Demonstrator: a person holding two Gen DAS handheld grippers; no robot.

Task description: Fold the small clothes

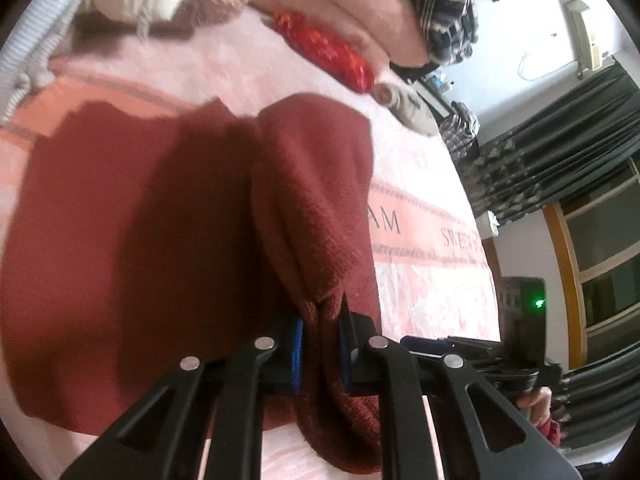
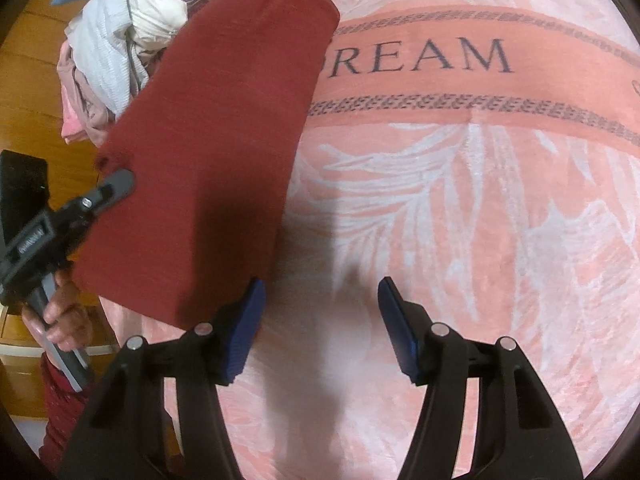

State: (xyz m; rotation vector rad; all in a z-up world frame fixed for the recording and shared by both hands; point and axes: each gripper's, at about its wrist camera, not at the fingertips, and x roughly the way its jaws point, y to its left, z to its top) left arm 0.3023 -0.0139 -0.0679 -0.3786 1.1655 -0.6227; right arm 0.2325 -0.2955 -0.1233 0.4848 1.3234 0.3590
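A dark red knit garment (image 1: 132,240) lies on the pink blanket (image 1: 420,288). My left gripper (image 1: 320,356) is shut on a bunched fold of the red garment, which rises from the flat part into the blue pads. In the right wrist view the garment (image 2: 216,152) lies folded lengthwise at the left, and the left gripper (image 2: 116,184) holds its near left corner. My right gripper (image 2: 322,328) is open and empty just above the blanket (image 2: 460,208), its left pad (image 2: 246,332) next to the garment's near right corner.
A pile of white and pink clothes (image 2: 112,56) lies beyond the garment by the bed's edge. Folded pink bedding (image 1: 352,12), a plaid cloth (image 1: 444,4) and a red bundle (image 1: 328,48) lie at the far side. The wooden floor (image 2: 36,92) is left of the bed.
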